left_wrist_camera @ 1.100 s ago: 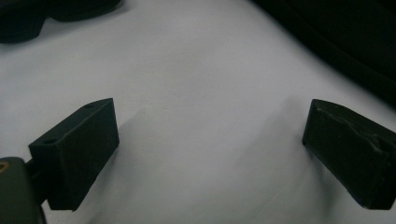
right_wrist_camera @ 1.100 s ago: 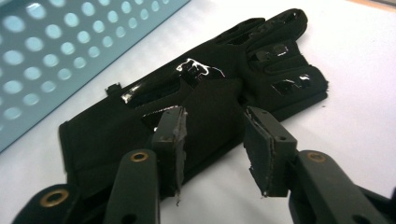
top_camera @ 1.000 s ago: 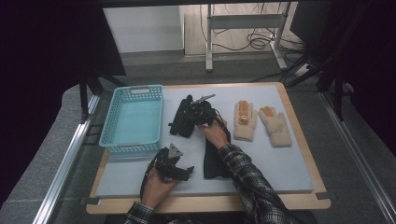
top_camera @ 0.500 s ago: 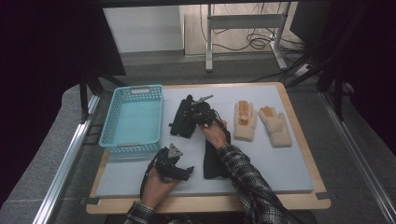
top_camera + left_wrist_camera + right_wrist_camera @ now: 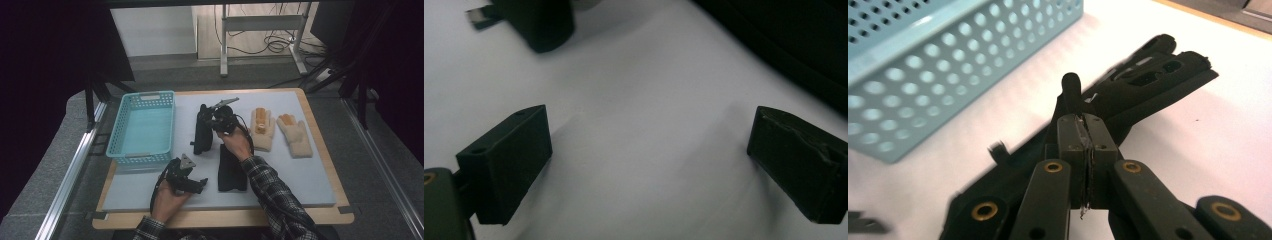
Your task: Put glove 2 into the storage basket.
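Note:
A black glove (image 5: 202, 132) lies on the white mat (image 5: 280, 185) beside the teal basket (image 5: 142, 97). My right gripper (image 5: 212, 120) is over its finger end, and in the right gripper view the jaws (image 5: 1083, 125) are shut on a pinch of that glove (image 5: 1158, 80). A second black glove (image 5: 231, 170) lies flat just below the right hand. My left gripper (image 5: 200, 184) rests low on the mat near the front edge. Its jaws (image 5: 649, 165) stand wide open over bare mat with nothing between them.
Two beige gloves (image 5: 262, 129) (image 5: 296, 135) lie side by side at the right of the mat. The basket's perforated wall (image 5: 948, 65) stands close on the left of the pinched glove. A wooden board edge (image 5: 225, 217) borders the mat.
My right gripper has risen a little over the black glove's finger end. The left hand has stayed where it was.

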A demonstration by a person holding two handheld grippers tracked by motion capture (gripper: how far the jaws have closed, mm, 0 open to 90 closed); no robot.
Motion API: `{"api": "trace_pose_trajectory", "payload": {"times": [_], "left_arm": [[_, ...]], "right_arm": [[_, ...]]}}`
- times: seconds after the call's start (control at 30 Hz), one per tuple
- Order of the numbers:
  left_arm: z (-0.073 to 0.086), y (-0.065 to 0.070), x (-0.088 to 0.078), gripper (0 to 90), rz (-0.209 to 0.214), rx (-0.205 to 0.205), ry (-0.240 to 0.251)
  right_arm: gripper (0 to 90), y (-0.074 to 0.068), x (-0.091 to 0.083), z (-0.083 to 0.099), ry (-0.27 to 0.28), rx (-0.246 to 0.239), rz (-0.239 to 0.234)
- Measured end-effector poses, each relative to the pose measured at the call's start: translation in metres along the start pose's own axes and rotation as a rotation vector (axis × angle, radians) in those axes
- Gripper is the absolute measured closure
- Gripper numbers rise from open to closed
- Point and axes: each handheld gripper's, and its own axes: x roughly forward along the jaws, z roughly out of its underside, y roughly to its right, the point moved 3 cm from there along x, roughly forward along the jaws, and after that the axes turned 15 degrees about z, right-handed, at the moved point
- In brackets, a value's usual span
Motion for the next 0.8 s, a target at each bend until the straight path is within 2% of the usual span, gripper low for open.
{"api": "trace_pose_trajectory", "payload": {"times": [0.17,0.2,0.4,0.6,0.63,0.73,0.8], "left_arm": [[0.000,0.000,-0.001,4.5,-0.001,0.006,-0.009],[0.000,-0.001,0.000,4.5,0.000,0.007,-0.007],[0.000,-0.001,0.000,4.5,-0.001,0.008,-0.008],[0.000,-0.001,0.000,4.5,-0.002,0.008,-0.008],[0.000,-0.001,-0.001,4.5,-0.002,0.010,-0.009],[0.000,-0.001,-0.001,4.5,-0.002,0.010,-0.009],[0.000,-0.001,-0.001,4.5,-0.002,0.010,-0.011]], "right_arm": [[87.3,0.000,-0.015,-0.001,0.009,-0.020,-0.011],[87.3,0.001,-0.024,-0.001,0.014,-0.026,-0.015],[87.3,0.007,-0.052,0.001,0.025,-0.015,-0.026],[87.2,0.012,-0.075,0.004,0.032,-0.023,-0.019],[87.2,0.014,-0.083,0.006,0.029,-0.027,-0.011],[87.2,0.018,-0.091,0.009,0.028,-0.027,-0.008],[87.2,0.026,-0.102,0.015,0.023,-0.030,0.007]]}}
